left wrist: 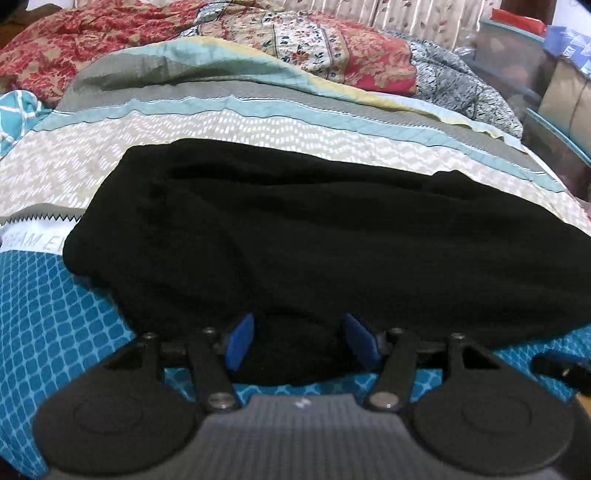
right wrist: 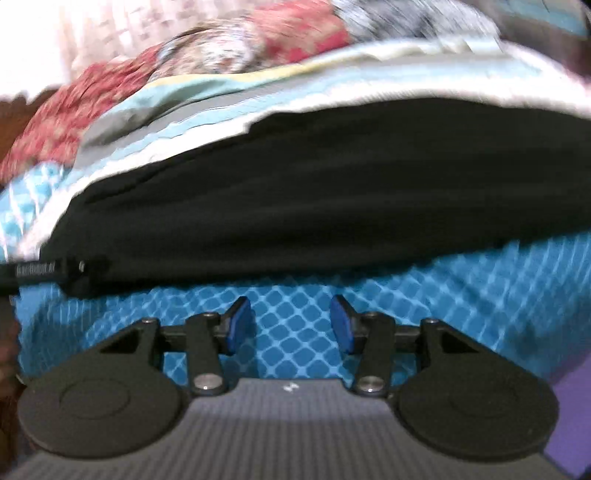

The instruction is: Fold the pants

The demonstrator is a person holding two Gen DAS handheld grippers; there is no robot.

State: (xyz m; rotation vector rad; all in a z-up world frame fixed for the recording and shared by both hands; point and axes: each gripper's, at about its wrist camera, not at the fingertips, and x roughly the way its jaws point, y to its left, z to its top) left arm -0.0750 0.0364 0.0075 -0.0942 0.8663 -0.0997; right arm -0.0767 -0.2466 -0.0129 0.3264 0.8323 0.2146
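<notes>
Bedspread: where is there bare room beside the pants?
Bare teal bedspread lies between the pants' near edge and the open right gripper. A cream zigzag strip is free beyond the pants, up to the striped blanket. The rumpled red quilt crowds the far side. The open left gripper straddles the hem.

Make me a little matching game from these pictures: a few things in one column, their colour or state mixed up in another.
Things:
1. soft fabric pants
2. checked bed cover
3. floral quilt at the back
4. left gripper

Descriptions:
A. red, crumpled
B. open, fingers either side of the pants' near edge
C. black, lying flat
D. teal with pale squares

Pairs: 1-C, 2-D, 3-A, 4-B
</notes>
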